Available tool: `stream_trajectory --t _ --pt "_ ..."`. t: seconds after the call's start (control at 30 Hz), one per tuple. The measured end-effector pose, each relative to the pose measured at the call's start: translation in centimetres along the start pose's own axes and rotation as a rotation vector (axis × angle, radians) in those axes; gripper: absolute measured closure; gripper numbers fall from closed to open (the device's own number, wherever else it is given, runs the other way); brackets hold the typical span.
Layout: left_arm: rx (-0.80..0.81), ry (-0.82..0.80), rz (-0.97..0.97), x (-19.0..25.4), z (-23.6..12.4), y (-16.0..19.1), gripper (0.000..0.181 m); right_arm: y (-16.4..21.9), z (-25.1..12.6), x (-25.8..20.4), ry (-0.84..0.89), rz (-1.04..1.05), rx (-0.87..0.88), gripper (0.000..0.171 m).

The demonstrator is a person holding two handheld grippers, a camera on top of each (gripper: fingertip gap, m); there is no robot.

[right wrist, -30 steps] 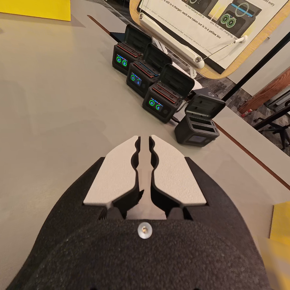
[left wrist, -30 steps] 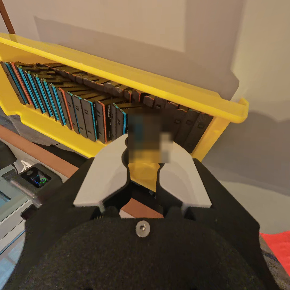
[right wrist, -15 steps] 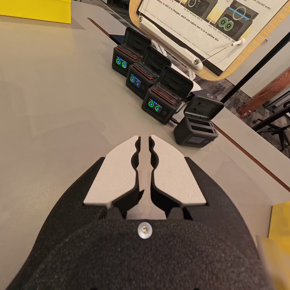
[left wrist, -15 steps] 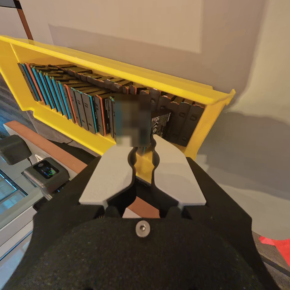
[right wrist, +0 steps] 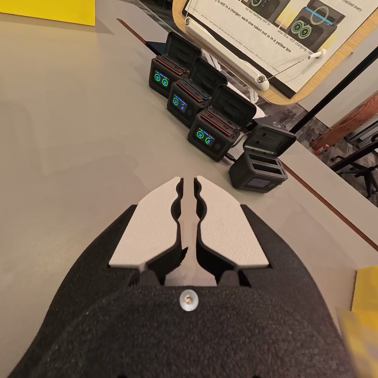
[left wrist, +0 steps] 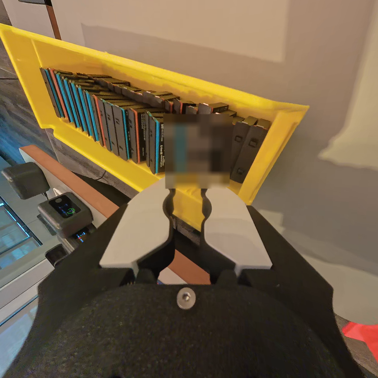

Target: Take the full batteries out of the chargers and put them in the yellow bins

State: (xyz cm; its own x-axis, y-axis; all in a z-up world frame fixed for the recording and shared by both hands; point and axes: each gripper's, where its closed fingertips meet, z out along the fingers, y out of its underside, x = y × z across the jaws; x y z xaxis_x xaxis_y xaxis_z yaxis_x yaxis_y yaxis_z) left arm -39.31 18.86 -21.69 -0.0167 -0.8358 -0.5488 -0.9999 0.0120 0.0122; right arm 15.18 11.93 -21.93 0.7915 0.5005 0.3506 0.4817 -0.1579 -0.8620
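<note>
In the left wrist view a long yellow bin (left wrist: pixel 184 81) holds a packed row of black batteries (left wrist: pixel 114 131) with blue or orange edges. My left gripper (left wrist: pixel 187 190) is just in front of the bin's near wall, towards its right end. Its fingers stand apart with the yellow wall showing between them, and a mosaic patch hides the tips. In the right wrist view my right gripper (right wrist: pixel 188 179) hovers over the grey table (right wrist: pixel 71 133), almost closed and empty. Ahead of it stand three open chargers with lit screens (right wrist: pixel 206 139) holding batteries, and a fourth open, empty charger (right wrist: pixel 257 178).
A sign board on a stand (right wrist: pixel 266 41) leans behind the chargers. Yellow bin parts show at the far left (right wrist: pixel 47 10) and the near right (right wrist: pixel 366 290) of the table. Left of the bin, lower down, sits another charger with a lit screen (left wrist: pixel 65 212). A red patch (left wrist: pixel 362 333) lies at the lower right.
The left gripper's fingers narrowed, then spread apart again, and it drew back slightly from the bin. The right gripper has barely drifted and stays closed.
</note>
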Motion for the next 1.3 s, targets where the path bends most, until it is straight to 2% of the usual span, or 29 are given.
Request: stream_trajectory --t 0.13,0.27,0.4,0.47,0.77,0.9,1.0,1.13,1.3 --pt "-0.016 0.031 -0.017 0.0 0.7 -0.5 0.137 0.0 0.0 0.1 0.001 0.003 0.000 0.162" --pt "-0.034 0.059 0.002 0.7 1.4 -1.3 0.127 0.0 0.0 0.1 0.001 0.005 0.000 0.162" --pt "-0.073 0.040 0.046 0.7 2.4 -1.1 0.131 0.0 0.0 0.1 -0.001 0.004 0.000 0.162" --pt "-0.078 0.031 0.055 0.5 2.7 -1.0 0.139 0.0 0.0 0.1 0.001 0.003 0.002 0.162" --pt "-0.026 -0.079 0.078 0.3 2.4 -1.3 0.139 -0.1 -0.2 0.2 0.004 0.004 0.007 0.162" --pt "0.037 -0.173 0.031 -0.2 0.9 -1.3 0.139 -0.2 -0.2 0.3 0.006 0.009 0.011 0.162" --pt "0.087 -0.305 -0.020 -1.9 -2.0 -1.4 0.139 -0.4 -0.3 0.2 0.003 0.008 0.017 0.162" --pt "0.217 -0.558 -0.084 -5.0 -7.7 -4.6 0.139 -1.4 -0.5 -0.2 -0.009 0.005 0.053 0.161" --pt "0.443 -0.728 -0.074 -4.8 -12.0 -14.8 0.140 -3.3 -1.4 -1.0 -0.038 0.001 0.124 0.160"
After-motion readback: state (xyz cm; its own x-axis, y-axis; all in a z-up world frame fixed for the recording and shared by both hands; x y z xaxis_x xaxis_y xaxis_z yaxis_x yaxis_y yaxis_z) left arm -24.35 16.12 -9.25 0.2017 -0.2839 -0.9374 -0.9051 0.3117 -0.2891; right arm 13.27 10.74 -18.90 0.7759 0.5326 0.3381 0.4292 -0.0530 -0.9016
